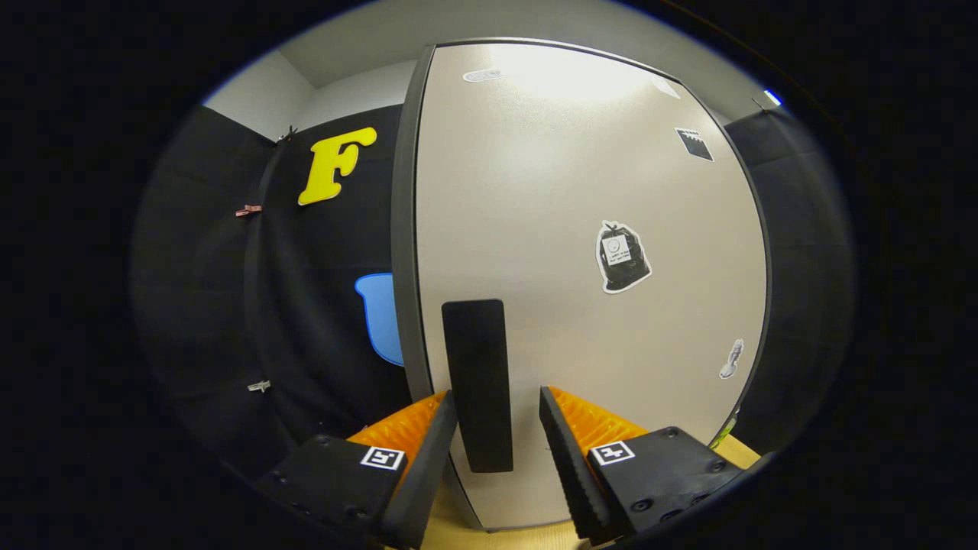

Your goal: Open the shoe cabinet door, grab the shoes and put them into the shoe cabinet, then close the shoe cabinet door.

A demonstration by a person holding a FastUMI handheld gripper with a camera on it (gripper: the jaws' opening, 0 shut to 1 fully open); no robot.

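The upright black bar handle (477,382) sits on the pale cabinet door (581,229). It stands between the spread fingers of the gripper (497,428), near the door's left edge.

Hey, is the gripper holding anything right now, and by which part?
Nothing is held. The gripper is open, its jaws standing either side of the cabinet door's black handle without pressing on it.

Black cloth (306,305) hung as the booth's wall behind, held by small clips (248,210), one higher and another lower (259,386) on the same fold. Above the cloth ran a pale wall (260,95) and ceiling (367,42). A light wooden tabletop (737,451) lay below.
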